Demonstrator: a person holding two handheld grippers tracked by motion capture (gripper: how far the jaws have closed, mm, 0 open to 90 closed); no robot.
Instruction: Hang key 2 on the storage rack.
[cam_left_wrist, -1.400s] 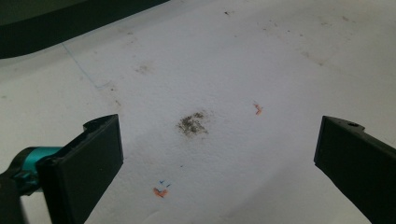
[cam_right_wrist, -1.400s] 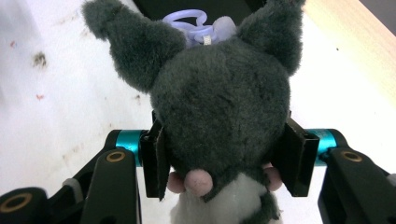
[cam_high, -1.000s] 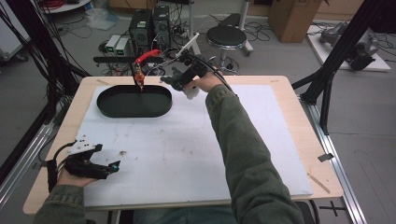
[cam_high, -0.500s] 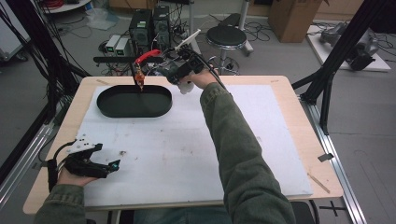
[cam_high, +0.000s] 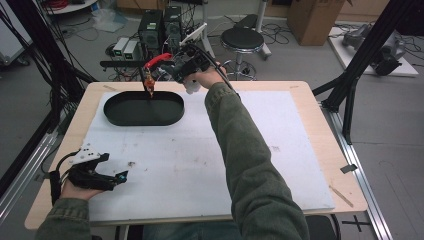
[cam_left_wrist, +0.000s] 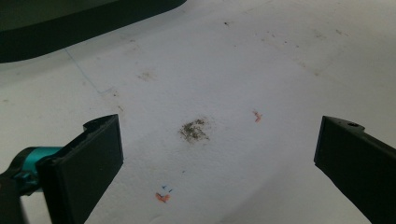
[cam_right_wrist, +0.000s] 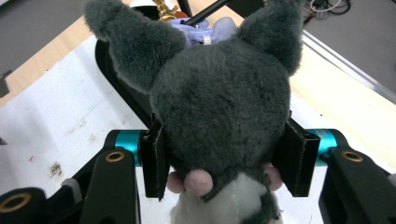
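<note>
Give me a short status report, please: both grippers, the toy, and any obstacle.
Right gripper shut on grey plush toy, near the black tray. Left gripper open, nothing between jaws, over the white mat. No obstacle seen.

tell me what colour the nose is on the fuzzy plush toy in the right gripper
Pink, on the dark grey plush toy with a white chest; clearest in the right gripper view.

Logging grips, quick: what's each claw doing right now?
Left claw: open, holding nothing.
Right claw: closed on the grey plush toy.
</note>
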